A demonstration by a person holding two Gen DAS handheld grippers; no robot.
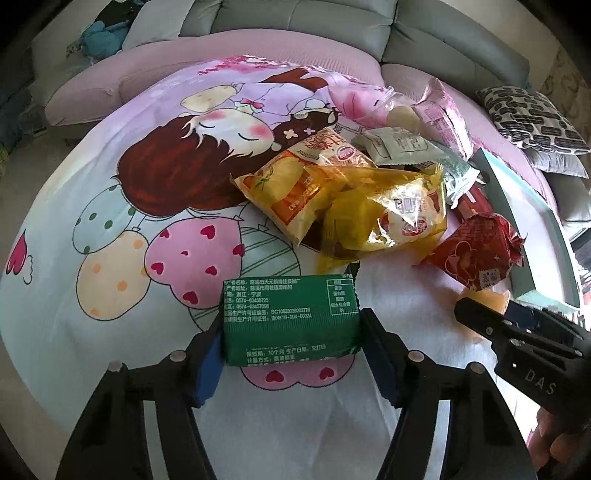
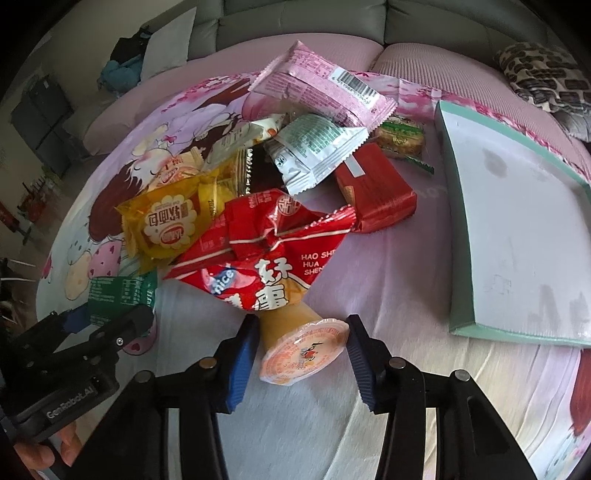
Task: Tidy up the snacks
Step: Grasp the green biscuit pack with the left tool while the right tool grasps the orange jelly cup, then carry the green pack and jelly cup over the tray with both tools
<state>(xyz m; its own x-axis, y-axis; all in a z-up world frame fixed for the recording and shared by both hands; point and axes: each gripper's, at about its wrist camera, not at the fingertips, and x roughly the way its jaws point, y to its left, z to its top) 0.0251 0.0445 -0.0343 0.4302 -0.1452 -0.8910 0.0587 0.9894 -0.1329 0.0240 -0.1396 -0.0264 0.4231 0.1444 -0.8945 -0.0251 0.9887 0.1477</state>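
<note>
A green snack packet [image 1: 290, 317] lies on the cartoon-print sheet. My left gripper [image 1: 291, 318] straddles it, a blue pad pressed against each short side. In the right wrist view an orange-lidded jelly cup [image 2: 303, 347] lies on its side, its base tucked under a crumpled red peanut bag [image 2: 266, 251]. My right gripper [image 2: 302, 321] is closed on the cup, with the pads touching its body and lid rim. Behind both lies the snack pile: yellow bread packs [image 1: 369, 206], a pink wrapper [image 2: 321, 85], a white-green packet [image 2: 317, 147] and a red box [image 2: 380, 192].
A shallow teal-rimmed white tray [image 2: 517, 236] lies on the bed to the right of the pile. A patterned cushion [image 1: 532, 114] sits at the far right, with a grey sofa [image 1: 295, 18] behind. A hand [image 2: 48, 454] holds the left gripper's handle.
</note>
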